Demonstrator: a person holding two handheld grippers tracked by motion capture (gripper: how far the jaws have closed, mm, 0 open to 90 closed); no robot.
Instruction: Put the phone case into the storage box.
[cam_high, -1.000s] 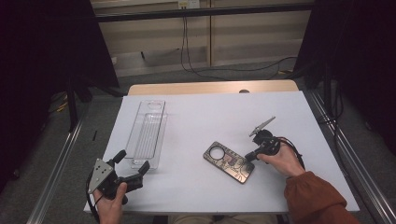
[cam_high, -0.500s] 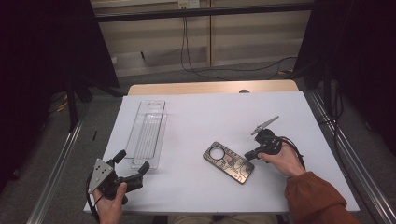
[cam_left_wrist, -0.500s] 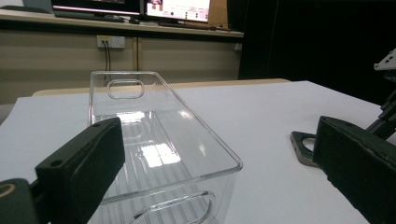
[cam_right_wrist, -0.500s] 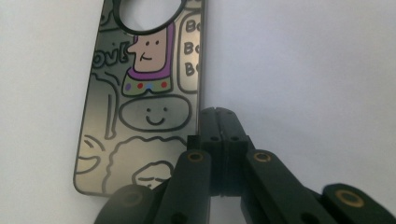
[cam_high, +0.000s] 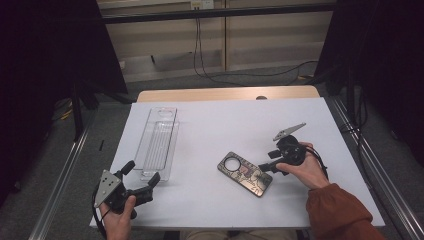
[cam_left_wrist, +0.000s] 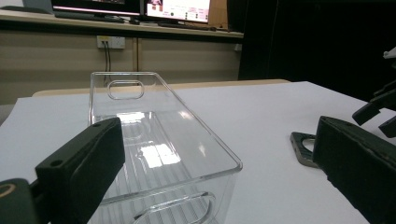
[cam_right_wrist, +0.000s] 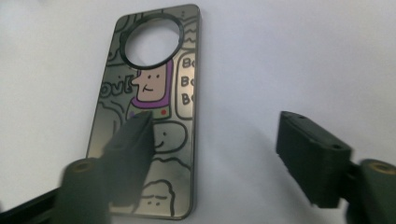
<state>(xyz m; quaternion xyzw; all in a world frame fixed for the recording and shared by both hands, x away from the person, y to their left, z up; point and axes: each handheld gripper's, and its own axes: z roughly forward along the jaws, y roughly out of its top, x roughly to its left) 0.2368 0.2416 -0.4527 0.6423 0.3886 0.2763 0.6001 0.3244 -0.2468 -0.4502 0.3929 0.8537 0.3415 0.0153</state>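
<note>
Over the phone case (cam_right_wrist: 149, 112), right gripper (cam_high: 268, 166) spread; flat case may skid on white table (cam_high: 215, 125). Left gripper (cam_high: 140, 184) spread near clear tray (cam_high: 159, 142).

Phone case (cam_right_wrist: 149, 121): glossy, printed. Bin (cam_left_wrist: 154, 149): clear smooth plastic. Table (cam_high: 225, 125): matt white. Tongs (cam_right_wrist: 224, 163): matt black plastic.
</note>
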